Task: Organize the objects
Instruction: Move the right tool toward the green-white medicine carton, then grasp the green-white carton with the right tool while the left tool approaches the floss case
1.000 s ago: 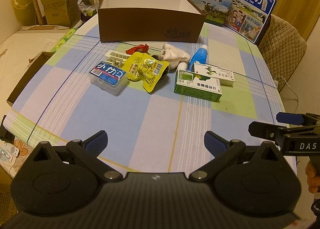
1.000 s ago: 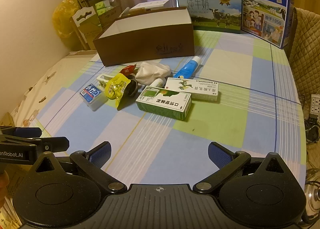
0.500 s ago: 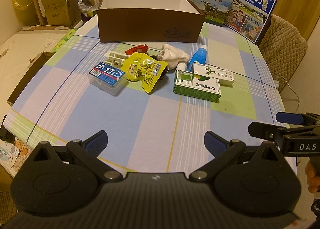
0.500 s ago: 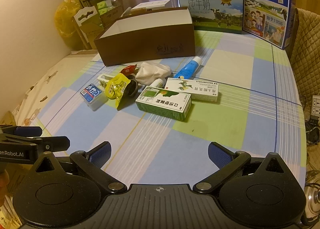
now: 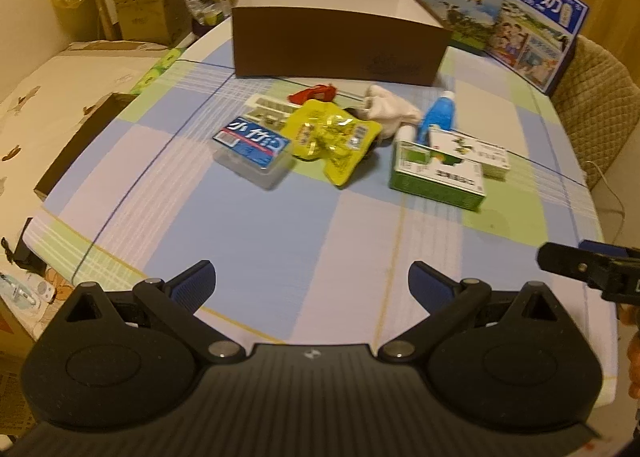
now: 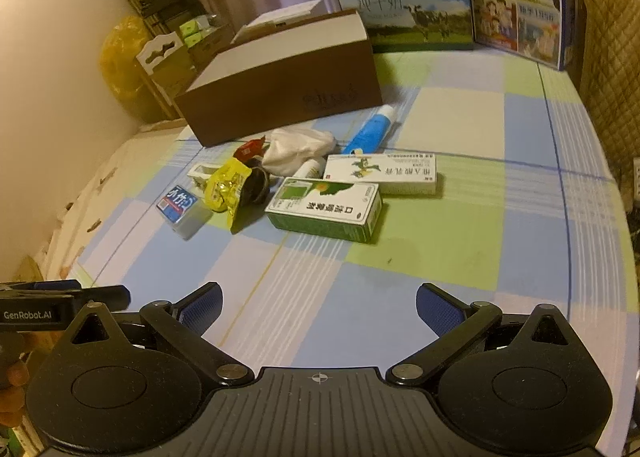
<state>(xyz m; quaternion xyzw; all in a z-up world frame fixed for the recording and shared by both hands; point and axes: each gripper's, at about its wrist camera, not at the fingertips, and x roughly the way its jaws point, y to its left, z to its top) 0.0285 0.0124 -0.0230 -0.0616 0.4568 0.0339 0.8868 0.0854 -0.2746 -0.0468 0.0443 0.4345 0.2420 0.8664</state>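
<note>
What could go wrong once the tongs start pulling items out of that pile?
1. The yellow snack pouch overlaps the clear plastic case and a dark item beneath it, so lifting one may drag the others.
2. The green box touches the white box; a grasp could shove it.
3. The blue tube might roll if nudged.

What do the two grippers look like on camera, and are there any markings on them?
Both are matte black with ribbed bodies, round pivot discs, and fingers with blue textured pads. The left gripper reads "GenRobot.AI" in white on its side in the right wrist view. The right gripper shows only cut-off white lettering on its side in the left wrist view.
</note>
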